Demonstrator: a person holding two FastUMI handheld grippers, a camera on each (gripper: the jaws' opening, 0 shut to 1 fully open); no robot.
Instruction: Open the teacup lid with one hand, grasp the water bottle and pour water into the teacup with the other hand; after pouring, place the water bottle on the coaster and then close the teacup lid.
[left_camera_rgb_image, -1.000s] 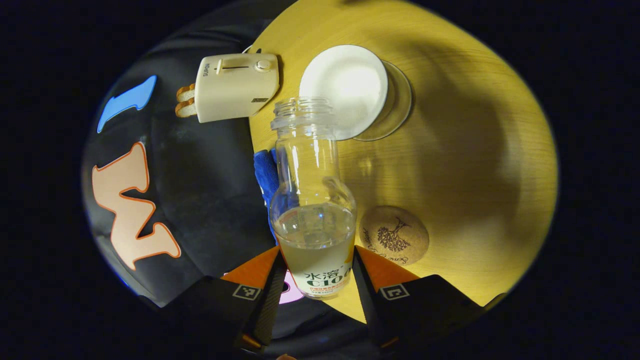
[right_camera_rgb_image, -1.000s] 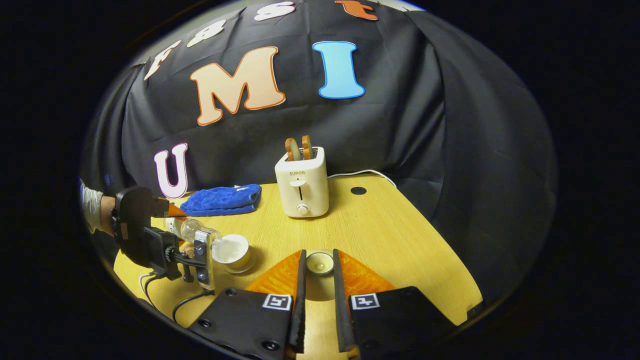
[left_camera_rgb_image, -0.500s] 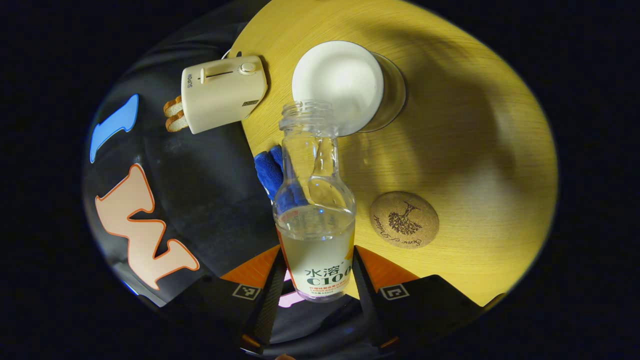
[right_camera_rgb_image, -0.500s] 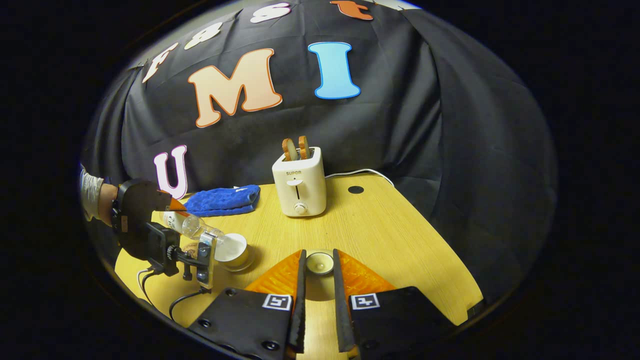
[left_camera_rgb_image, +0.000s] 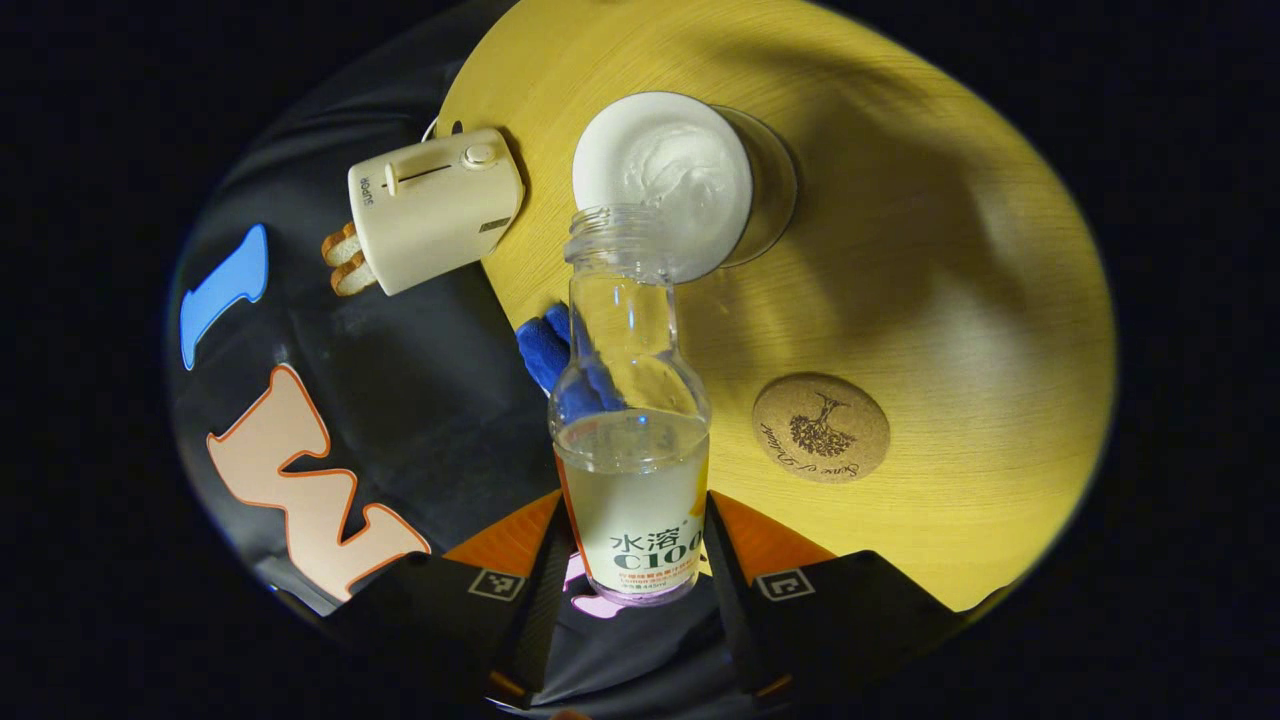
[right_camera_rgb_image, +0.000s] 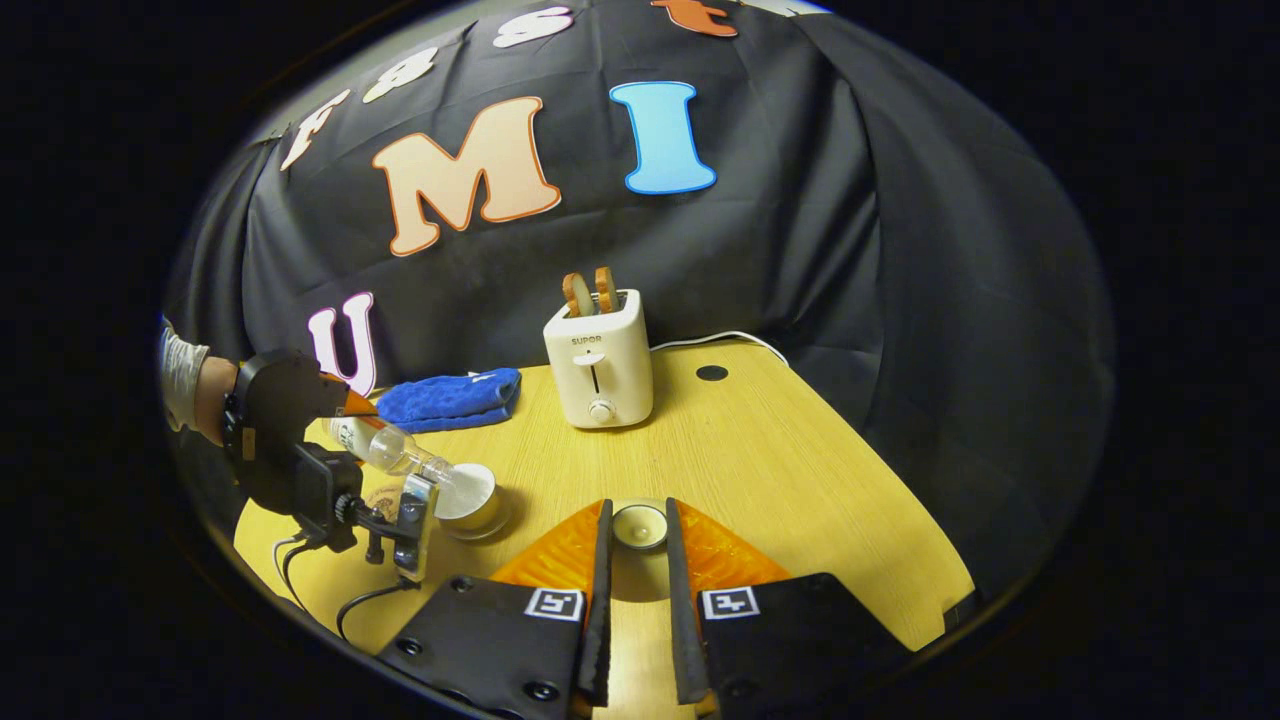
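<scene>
Water bottle (left_camera_rgb_image: 632, 440) sits clamped between the fingers of the left gripper (left_camera_rgb_image: 630, 545), uncapped, tilted so its open neck reaches over the rim of the teacup (left_camera_rgb_image: 690, 180). Clear liquid fills roughly the lower third of the bottle, and the neck section looks empty. Teacup stands on the wooden surface (left_camera_rgb_image: 950, 280), lid off; its white interior shows a rippled sheen, which suggests some liquid, though the level cannot be judged. Cork coaster (left_camera_rgb_image: 821, 427) lies bare on the surface just beside the bottle's body, apart from the teacup.

In the right gripper view, the left gripper (right_camera_rgb_image: 345, 405), held by a gloved hand (right_camera_rgb_image: 185, 375), tips the bottle (right_camera_rgb_image: 385, 448) down toward the teacup (right_camera_rgb_image: 468, 497). Right gripper (right_camera_rgb_image: 636, 560) has its fingers narrowly parted, with the teacup lid (right_camera_rgb_image: 639, 526) between the tips; actual contact on both sides cannot be confirmed. Cream toaster (right_camera_rgb_image: 598, 370) holds two bread slices (right_camera_rgb_image: 590, 292). Blue towel (right_camera_rgb_image: 445, 398) lies folded at the rear edge.
</scene>
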